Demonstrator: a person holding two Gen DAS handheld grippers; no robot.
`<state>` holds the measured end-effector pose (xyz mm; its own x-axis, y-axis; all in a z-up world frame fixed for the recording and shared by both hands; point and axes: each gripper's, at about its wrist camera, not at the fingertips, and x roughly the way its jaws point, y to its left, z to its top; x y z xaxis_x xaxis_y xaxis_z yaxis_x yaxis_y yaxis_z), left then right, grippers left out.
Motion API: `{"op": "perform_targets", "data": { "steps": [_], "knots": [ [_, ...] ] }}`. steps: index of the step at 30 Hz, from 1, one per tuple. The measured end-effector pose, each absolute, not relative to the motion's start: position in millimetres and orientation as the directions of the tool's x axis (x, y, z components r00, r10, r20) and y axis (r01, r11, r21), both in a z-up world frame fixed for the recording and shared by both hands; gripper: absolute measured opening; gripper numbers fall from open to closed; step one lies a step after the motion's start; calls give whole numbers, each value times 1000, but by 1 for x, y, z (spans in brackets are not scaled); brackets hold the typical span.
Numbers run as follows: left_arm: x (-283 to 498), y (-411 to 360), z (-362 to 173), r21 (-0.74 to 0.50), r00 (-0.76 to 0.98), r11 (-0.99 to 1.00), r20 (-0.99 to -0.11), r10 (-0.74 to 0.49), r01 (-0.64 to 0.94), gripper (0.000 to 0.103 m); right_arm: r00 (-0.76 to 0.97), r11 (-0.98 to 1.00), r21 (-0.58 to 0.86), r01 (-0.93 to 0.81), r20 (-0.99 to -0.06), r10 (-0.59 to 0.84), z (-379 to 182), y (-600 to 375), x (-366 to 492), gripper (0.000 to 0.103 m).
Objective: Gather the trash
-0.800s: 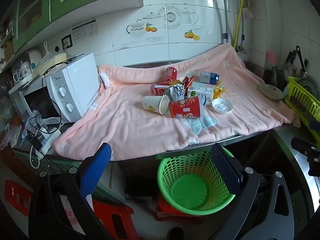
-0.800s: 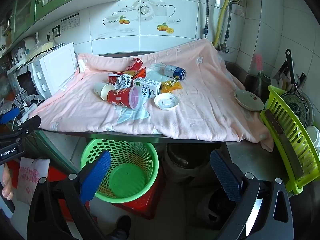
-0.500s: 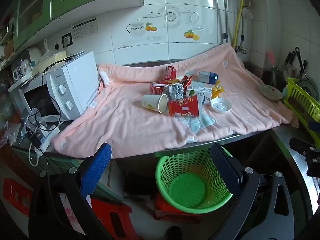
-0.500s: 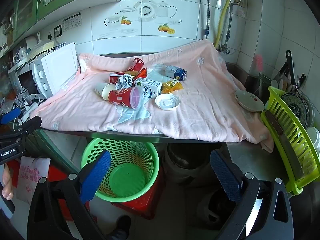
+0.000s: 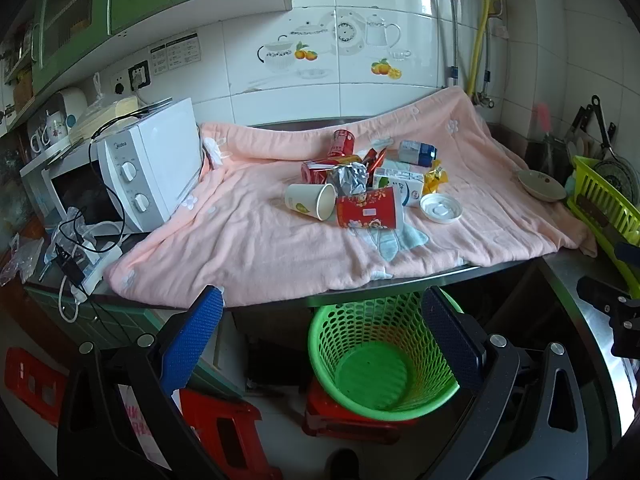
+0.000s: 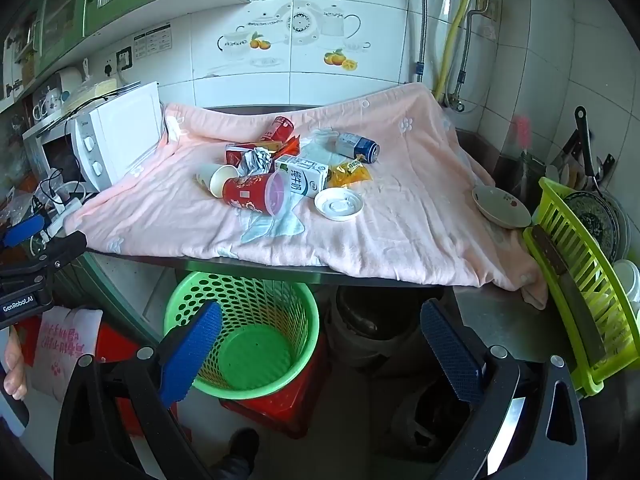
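Note:
A heap of trash lies on a pink cloth [image 5: 248, 240] over the counter: a red cup [image 5: 368, 212] [image 6: 252, 194] on its side, a white paper cup [image 5: 310, 201], crumpled foil [image 5: 347, 178], red cans [image 5: 342, 142], a milk carton [image 6: 304, 176], a blue can [image 6: 357, 147], a yellow wrapper [image 6: 352, 172] and a white lid [image 5: 441, 208] [image 6: 339, 205]. A green mesh basket [image 5: 380, 356] [image 6: 248, 332] stands on the floor under the counter edge. My left gripper [image 5: 320, 338] and right gripper [image 6: 320, 344] both hang open and hold nothing, in front of the counter, above the basket.
A white microwave [image 5: 132, 176] with cables stands at the left. A shallow dish [image 6: 500, 206] sits on the cloth at the right, beside a yellow-green dish rack [image 6: 580, 276]. Red stools [image 5: 224, 432] stand on the floor. A dark pot [image 6: 368, 328] sits under the counter.
Both views have crept slightly closer to the counter; the trash pile and basket sit a little lower and nearer. Nothing was taken or moved.

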<state>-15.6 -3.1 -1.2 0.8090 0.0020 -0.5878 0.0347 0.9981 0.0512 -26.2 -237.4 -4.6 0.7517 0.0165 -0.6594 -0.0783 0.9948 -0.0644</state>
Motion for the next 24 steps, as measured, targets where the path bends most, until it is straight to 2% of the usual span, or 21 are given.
{"op": "perform_targets", "data": {
  "steps": [24],
  "knots": [
    [-10,-8,0,41,811,999,-586,-1,30,98,757,993,-70,-100,-653,30,-5,-235,-17,96]
  ]
}}
